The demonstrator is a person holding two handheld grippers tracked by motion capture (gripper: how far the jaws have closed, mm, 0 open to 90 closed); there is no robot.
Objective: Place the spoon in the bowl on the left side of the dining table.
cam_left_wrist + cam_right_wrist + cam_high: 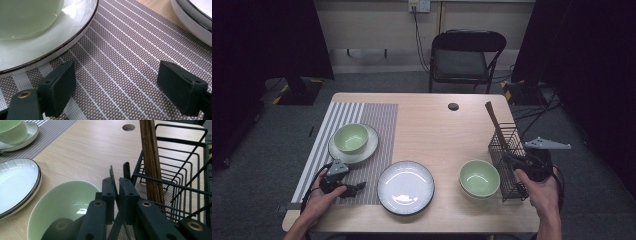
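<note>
On the bench (pixel 432 125), the black wire rack (pixel 508 160) stands at the right edge with a wooden stick (pixel 495 125) rising from it, its long axis leaning up and toward the far side. The right tongs (pixel 117 187) are clenched on the rack's near rim wire, just beside the green bowl (pixel 479 177). Over on the striped placemat (pixel 377 125), the left tongs (pixel 117 82) rest released, jaws wide apart and nothing between them.

Table layout, seen from above

A placemat (pixel 362 112) covers the left part of the table (pixel 432 120); on it stands a plate (pixel 369 145) with a bowl (pixel 350 137) inside. A second plate (pixel 406 187) lies at the front centre. Right of it stand stacked bowls (pixel 479 178), just beside the wire basket (pixel 510 160), which holds a wooden utensil (pixel 493 121). A chair (pixel 464 52) stands behind the table.
</note>
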